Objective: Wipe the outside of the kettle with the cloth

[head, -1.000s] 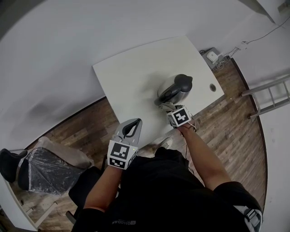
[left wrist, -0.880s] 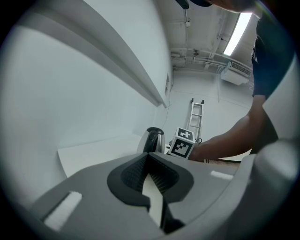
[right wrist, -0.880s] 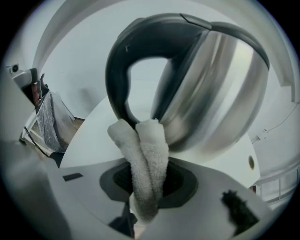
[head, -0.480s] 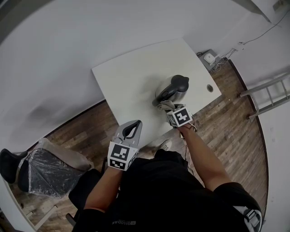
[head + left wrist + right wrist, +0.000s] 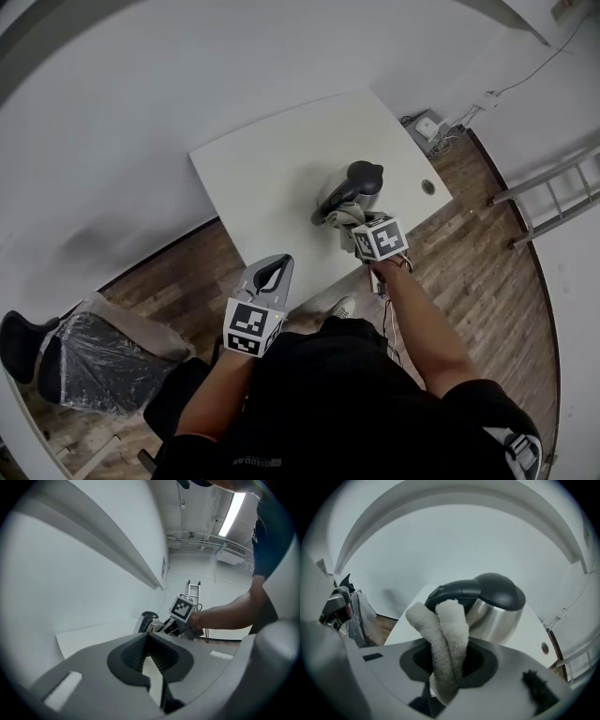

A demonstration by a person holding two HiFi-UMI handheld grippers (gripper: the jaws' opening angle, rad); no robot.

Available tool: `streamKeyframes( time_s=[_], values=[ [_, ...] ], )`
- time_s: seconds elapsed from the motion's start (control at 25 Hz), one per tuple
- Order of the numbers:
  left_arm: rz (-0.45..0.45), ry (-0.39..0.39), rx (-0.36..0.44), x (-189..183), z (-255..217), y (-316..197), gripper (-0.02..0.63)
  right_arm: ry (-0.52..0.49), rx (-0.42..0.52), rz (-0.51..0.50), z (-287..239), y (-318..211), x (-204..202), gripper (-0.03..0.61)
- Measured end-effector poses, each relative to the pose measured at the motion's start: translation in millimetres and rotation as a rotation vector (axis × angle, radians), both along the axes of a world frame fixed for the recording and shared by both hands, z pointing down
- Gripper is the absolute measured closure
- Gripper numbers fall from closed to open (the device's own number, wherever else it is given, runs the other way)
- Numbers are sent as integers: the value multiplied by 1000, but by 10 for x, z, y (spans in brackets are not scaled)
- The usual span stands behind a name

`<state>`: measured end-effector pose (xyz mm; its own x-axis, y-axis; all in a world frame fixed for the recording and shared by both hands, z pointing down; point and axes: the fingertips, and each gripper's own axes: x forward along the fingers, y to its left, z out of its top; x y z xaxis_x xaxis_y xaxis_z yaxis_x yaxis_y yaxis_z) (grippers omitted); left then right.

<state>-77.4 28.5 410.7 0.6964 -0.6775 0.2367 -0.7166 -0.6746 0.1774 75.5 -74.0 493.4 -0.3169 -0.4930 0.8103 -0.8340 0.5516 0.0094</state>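
While the left tongs (image 5: 271, 269) hang off the near edge of the desk (image 5: 267, 164), jaws together on nothing, the right tongs (image 5: 351, 219) do the work. They are clamped on a folded off-white cloth (image 5: 446, 629), and over the last second they have edged in from the desk's near edge toward the kettle (image 5: 357, 180). The kettle stands upright near the desk's right corner. The cloth's free end now appears to meet the steel body just under the dark handle, though the right gripper view leaves the contact hard to confirm. I judge that wiping is only starting on this near side, with most of the shell not yet covered.
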Motion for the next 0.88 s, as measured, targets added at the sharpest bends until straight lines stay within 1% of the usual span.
streamKeyframes(
  time_s=[0.32, 0.56, 0.76, 0.88],
  values=[
    [-3, -3, 10, 29, -43, 22, 607, -40, 44, 32, -262, -3, 130, 482],
    [-17, -16, 19, 104, -99, -23, 607, -94, 88, 17, -475, -32, 222, 482],
    [-49, -22, 18, 270, -144, -116, 607, -159, 113, -11, -633, -71, 329, 482],
    [-86, -6, 6, 408, -183, -183, 607, -232, 122, -47, -739, -96, 384, 481]
  ],
)
